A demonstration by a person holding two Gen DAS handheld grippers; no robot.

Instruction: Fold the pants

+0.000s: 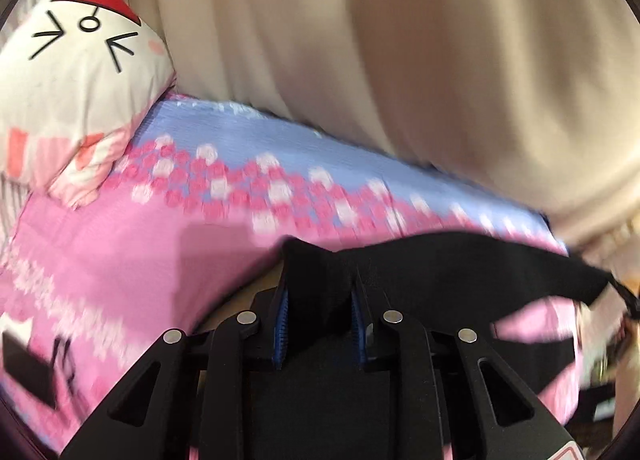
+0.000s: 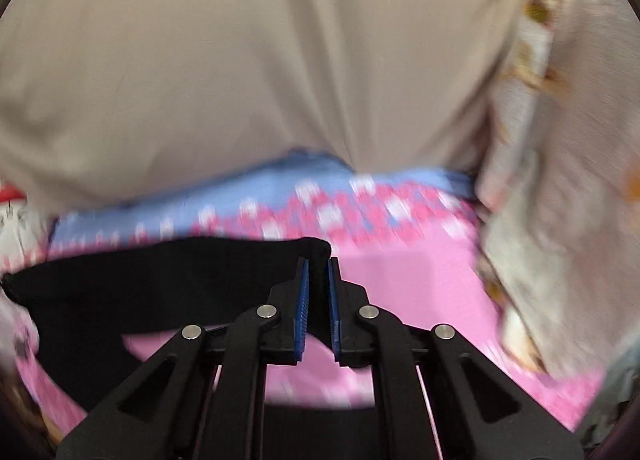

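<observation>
holding a pair of black pants [image 1: 440, 268] by one edge, both grippers carry the cloth above a bed. the left gripper [image 1: 320, 284] is pinched on one corner of the black fabric, which bunches thickly between its blue pads [image 1: 282, 324]. the right gripper [image 2: 318, 280] is pinched on the opposite corner, its blue pads [image 2: 303, 300] close together with only a thin bit of cloth between them.

the likeliest trouble, judging from this, is the right-hand corner slipping free, since so little fabric sits in that grip; a quick pull or the weight of the hanging cloth could tug it out and let that side drop. if the two hands drift apart too hard, the stretched edge could also pull loose from either one. if they sag together, the cloth may crumple rather than fold flat. motion blur on both views suggests fast movement, which adds to that risk.

the pants look plain black, soft and limp, with the held edge stretched in a gentle curve between the two tools and the rest hanging below. they hang over a pink and blue patterned bedspread [image 1: 120, 244], with a cartoon-face pillow [image 1: 80, 72] to one side and a beige curtain [image 1: 400, 60] behind.
</observation>
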